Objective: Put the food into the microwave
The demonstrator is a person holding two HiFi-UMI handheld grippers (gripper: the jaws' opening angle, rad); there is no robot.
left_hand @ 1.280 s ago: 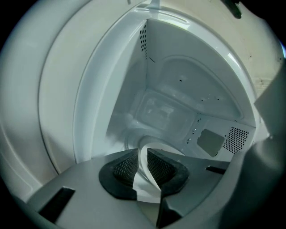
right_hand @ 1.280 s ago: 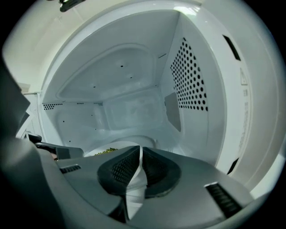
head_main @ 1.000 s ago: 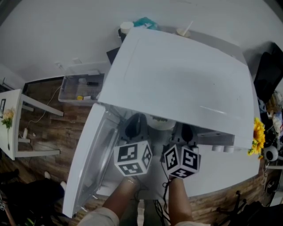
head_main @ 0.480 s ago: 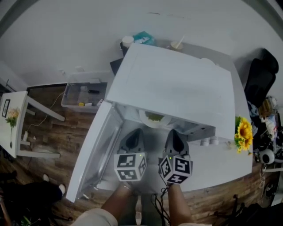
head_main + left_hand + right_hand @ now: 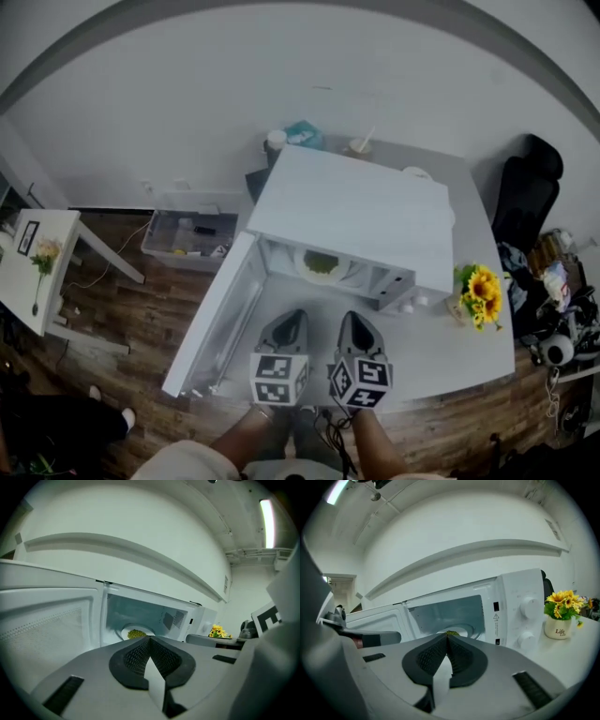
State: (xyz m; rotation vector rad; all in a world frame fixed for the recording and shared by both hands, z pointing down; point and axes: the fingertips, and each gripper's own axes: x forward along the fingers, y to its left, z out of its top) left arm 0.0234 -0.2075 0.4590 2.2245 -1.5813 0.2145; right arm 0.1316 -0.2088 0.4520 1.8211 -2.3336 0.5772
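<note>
A white microwave (image 5: 356, 211) stands on the white table (image 5: 450, 352) with its door (image 5: 220, 314) swung wide to the left. Inside on the turntable sits a white plate of green food (image 5: 322, 263), also seen in the left gripper view as the plate of food (image 5: 136, 633) and just over the jaws in the right gripper view as the food (image 5: 451, 633). My left gripper (image 5: 291, 322) and right gripper (image 5: 349, 322) hover side by side in front of the opening, clear of the plate. The left gripper (image 5: 149, 639) and the right gripper (image 5: 446, 636) are both shut with nothing in them.
A pot of sunflowers (image 5: 476, 292) stands right of the microwave, near its knobs (image 5: 529, 606). Cups (image 5: 359, 147) sit behind it. On the floor to the left are a clear plastic bin (image 5: 192, 239) and a small white side table (image 5: 37, 281); a black chair (image 5: 525, 202) is at right.
Both grippers have drawn back out of the microwave opening toward me and risen. The plate of food stays inside. The head view has pulled back and shows more of the room.
</note>
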